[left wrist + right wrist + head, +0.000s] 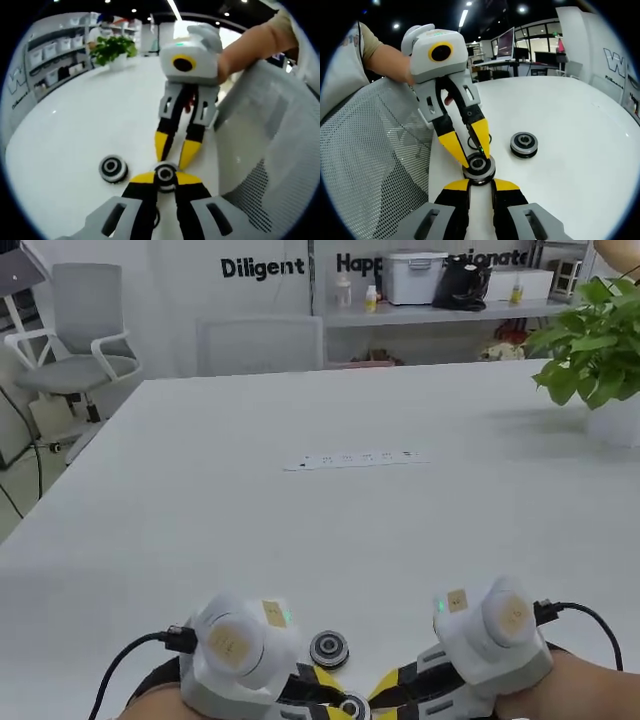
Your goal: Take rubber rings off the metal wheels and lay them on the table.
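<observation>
A small metal wheel (350, 707) with a dark rubber rim lies at the table's near edge, between both grippers. In the left gripper view the wheel (165, 175) sits between my left gripper's (165, 178) yellow tips, which are shut on it. My right gripper (171, 162) reaches in from the far side with its tips at the wheel's rim. In the right gripper view the wheel (479, 169) rests just past my right gripper's (481, 184) narrowly spaced tips. A second wheel (329, 648) lies free beside them. A thin black ring (489, 140) lies on the table behind the left gripper (474, 157).
A white strip (355, 459) lies mid-table. A potted plant (595, 340) stands at the far right. A grey office chair (80, 340) is off the table's left side. A mesh chair back (375, 165) is close behind the near edge.
</observation>
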{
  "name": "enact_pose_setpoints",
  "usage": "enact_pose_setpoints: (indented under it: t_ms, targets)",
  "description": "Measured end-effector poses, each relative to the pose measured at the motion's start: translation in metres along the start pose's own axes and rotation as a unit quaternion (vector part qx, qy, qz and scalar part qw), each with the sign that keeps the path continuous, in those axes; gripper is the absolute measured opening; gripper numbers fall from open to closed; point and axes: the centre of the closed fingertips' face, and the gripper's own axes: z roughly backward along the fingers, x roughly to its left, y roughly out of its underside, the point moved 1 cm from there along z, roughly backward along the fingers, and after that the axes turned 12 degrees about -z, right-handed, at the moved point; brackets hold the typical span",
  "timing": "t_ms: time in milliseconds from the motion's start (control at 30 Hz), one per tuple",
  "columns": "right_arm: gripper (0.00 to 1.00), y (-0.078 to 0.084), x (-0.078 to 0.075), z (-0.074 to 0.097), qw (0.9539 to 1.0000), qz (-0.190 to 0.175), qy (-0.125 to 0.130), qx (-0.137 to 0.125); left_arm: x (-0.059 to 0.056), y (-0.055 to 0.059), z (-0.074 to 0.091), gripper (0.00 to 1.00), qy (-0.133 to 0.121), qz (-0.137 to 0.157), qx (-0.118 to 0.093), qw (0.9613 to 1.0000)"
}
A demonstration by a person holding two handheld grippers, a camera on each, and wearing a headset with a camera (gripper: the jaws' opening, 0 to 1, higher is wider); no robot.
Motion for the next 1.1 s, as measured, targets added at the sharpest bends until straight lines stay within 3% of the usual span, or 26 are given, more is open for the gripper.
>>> enact_pose_setpoints:
  t_ms: [700,833,967,1100]
  targets:
    - [0.10,0.0011,0.0000,0.0006,0.9994,-0.033,-0.003,-0.003,-0.0012,0.0008,0.0003,0.14,-0.010,-0.010,0.008,0.9999]
    - [0.01,0.0038,-0.0036,0.0020,0.9983,-0.058,-0.006,-0.006,-0.0013,0.0006,0.0004,0.14,-0.009,-0.010,0.006,0.9999]
    - [0.01,0.0025,0.0003,0.0008,0.9994,-0.032,0.005,0.008,-0.0020,0.0003,0.0003,0.14,-0.011,-0.010,0.012,0.9998]
    - [0.00,0.0033,-0.0035,0.0021,0.9980,-0.062,0.008,-0.003,-0.0018,0.0005,0.0001,0.13,-0.013,-0.016,0.016,0.9997]
